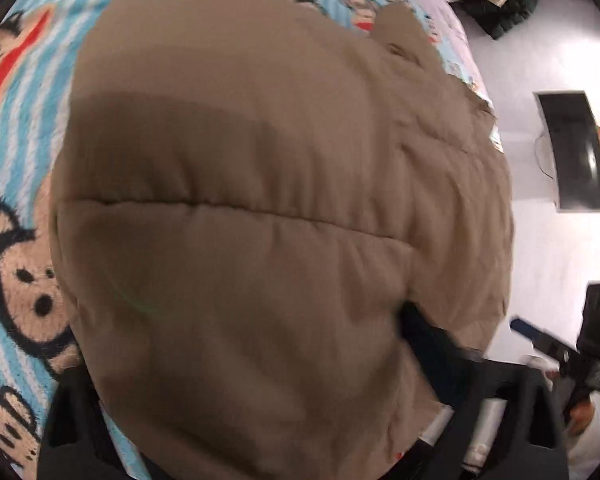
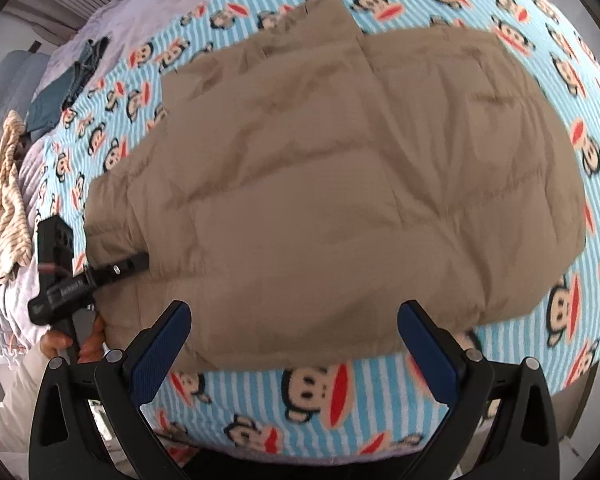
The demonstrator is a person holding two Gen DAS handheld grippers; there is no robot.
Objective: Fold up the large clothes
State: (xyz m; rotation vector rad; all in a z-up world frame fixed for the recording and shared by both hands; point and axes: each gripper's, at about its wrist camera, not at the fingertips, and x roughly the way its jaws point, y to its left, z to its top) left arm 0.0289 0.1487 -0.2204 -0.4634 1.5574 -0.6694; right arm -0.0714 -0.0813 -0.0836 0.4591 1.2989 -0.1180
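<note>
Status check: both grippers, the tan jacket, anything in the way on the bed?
Right gripper open, empty, over near hem. Left gripper at jacket's edge, fingers buried, grip unconfirmed. Tan jacket flat on monkey blanket. Nothing blocking.

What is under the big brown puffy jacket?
The tan puffer jacket lies on a blue striped monkey-print blanket, which shows all around it. Whatever sits directly beneath the jacket is covered.

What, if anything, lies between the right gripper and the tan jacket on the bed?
Nothing visible does. The right gripper hangs open over the near edge of the tan jacket, with only the monkey blanket below it.
</note>
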